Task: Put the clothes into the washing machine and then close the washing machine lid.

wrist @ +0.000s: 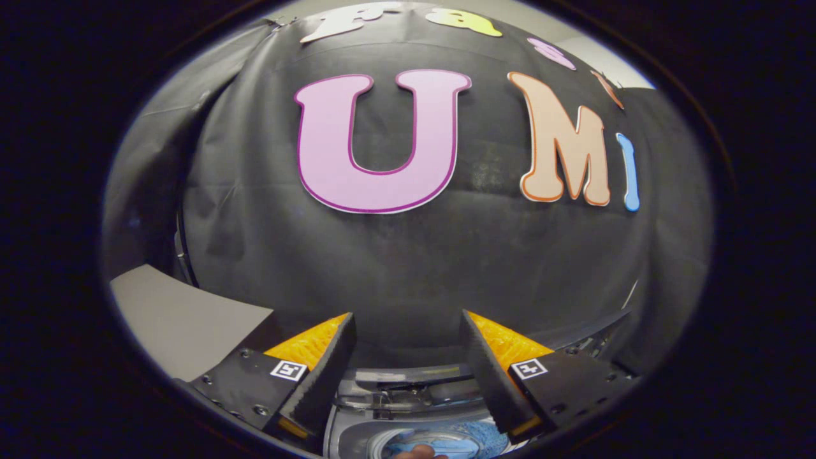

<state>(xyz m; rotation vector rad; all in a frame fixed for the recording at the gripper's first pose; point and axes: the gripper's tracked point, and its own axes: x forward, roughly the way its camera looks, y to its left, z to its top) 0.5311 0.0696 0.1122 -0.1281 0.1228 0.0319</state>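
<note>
My tool (408, 331) is spread apart, holding nothing, above the washing machine (408, 395). Blue clothes (440, 440) seem already inside; its lid looks open, not yet closed.

We read this as a staged recording booth, not a real home: black cloth wall (408, 255) hangs creased straight across behind everything, draped and joined at a seam on one side, pale plain wall showing above its top edge. Grey flat panel (178, 319) stands off to one side below the cloth. Household prop set low in front: a washing machine (408, 389), grey top with lid parts, round drum opening with blue clothes (446, 440) inside. Our claw (408, 363) rides above it, fingers spread apart with nothing between them, tag markers on its body.
</note>
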